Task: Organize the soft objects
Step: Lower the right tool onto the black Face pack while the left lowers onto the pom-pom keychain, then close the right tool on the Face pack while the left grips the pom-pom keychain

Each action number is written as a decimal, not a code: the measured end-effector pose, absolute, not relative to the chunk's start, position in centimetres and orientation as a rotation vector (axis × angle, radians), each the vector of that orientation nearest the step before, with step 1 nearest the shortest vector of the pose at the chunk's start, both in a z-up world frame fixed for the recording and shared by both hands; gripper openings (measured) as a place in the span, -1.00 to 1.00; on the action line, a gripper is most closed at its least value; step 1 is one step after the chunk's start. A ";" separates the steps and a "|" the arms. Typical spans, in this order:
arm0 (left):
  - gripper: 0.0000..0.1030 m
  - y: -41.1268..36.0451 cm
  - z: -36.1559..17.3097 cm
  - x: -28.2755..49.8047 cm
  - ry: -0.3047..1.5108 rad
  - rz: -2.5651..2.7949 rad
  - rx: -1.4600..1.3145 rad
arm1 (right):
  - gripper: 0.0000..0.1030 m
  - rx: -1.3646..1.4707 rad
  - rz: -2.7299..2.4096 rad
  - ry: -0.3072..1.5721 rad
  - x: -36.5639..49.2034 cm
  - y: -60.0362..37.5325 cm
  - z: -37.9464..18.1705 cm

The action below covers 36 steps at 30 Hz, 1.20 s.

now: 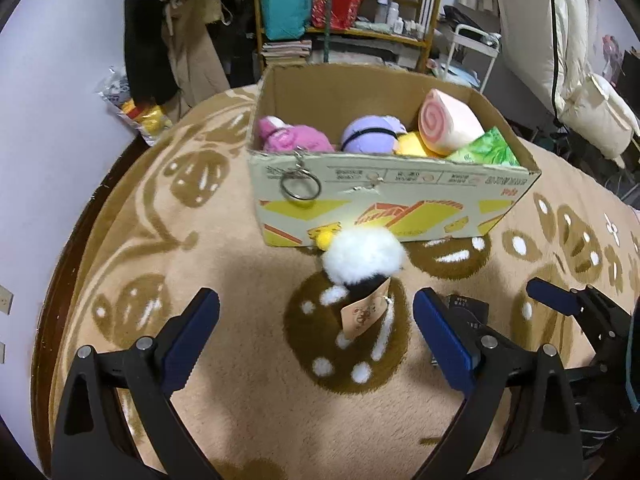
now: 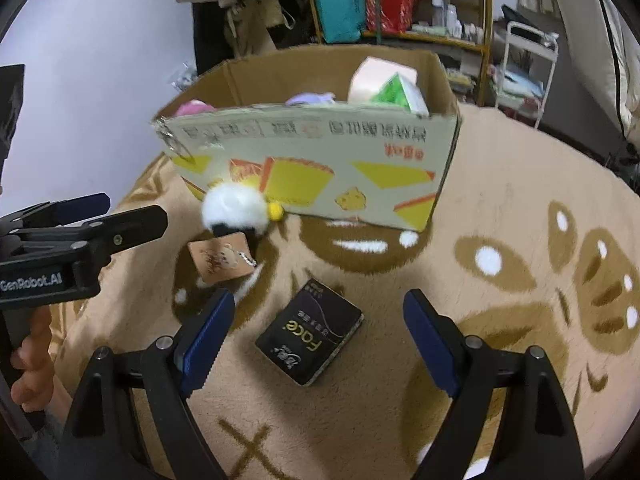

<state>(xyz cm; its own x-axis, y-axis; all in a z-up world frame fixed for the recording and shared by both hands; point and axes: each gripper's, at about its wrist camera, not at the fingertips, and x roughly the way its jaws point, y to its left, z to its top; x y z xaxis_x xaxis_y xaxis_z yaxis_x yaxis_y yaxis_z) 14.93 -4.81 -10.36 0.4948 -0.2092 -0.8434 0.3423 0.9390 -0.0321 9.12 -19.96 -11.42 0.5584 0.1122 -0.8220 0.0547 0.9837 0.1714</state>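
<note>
Cardboard box already holds several plush toys. White plush and black packet remain on blanket. Left gripper and right gripper both spread, empty.

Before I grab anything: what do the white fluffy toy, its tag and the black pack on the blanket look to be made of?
White fluffy toy: long-pile plush, by its fuzzy outline. Tag: brown card, probably kraft paper; flat, matte, printed. Black pack: likely a glossy plastic-film wrap, given its sheen and printed lettering, though it could be a carton.
</note>
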 end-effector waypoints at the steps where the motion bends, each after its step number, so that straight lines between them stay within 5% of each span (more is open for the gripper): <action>1: 0.88 -5.0 -10.6 15.1 1.008 -0.341 0.146 | 0.75 0.189 0.032 0.988 9.2 -20.0 -11.7; 3: 0.88 -5.1 -11.1 15.6 1.038 -0.367 0.116 | 0.75 0.193 0.020 1.011 9.5 -20.1 -12.3; 6: 0.88 -5.3 -11.4 16.0 1.049 -0.379 0.102 | 0.47 0.190 0.017 1.045 9.8 -20.2 -13.0; 36: 0.87 -8.3 -17.9 21.0 1.196 -0.373 0.022 | 0.32 0.143 0.037 1.143 12.2 -18.4 -16.6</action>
